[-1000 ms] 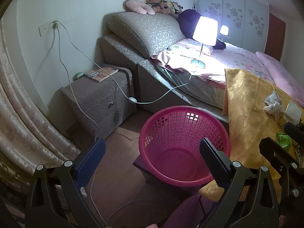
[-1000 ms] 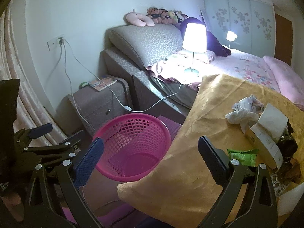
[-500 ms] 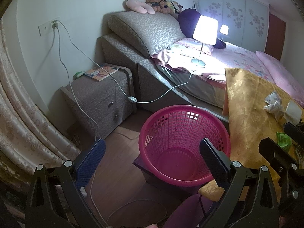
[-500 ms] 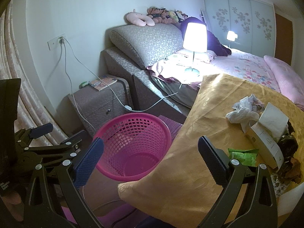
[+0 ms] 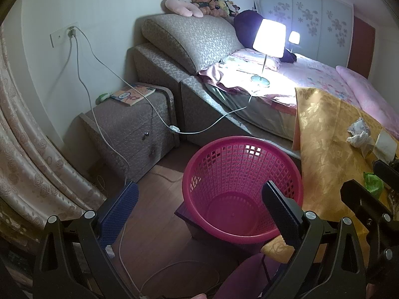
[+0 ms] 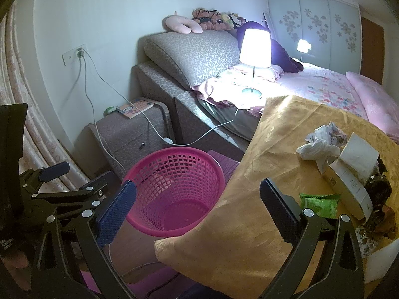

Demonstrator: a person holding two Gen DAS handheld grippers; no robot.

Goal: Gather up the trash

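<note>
Bed (image 5: 311, 79) and lit lamp (image 5: 269, 37) lie far beyond both claws, nothing having shifted since a moment ago. Ahead of the left claw (image 5: 199, 211), fingers spread and empty, stands the pink basket (image 5: 294, 174) on the wooden floor (image 5: 149, 224). The right claw (image 6: 197, 211), likewise released, hovers over the gold cloth (image 6: 237, 211); to its right lie a carton (image 6: 349, 182), crumpled paper (image 6: 316, 144) and a green wrapper (image 6: 321, 203). Dark scraps at the far right edge are unclear.

My left gripper (image 5: 199, 203) and right gripper (image 6: 198, 200) are black frames with silver screws; each has one blue dimpled pad (image 6: 116, 210) (the other looks black).
</note>
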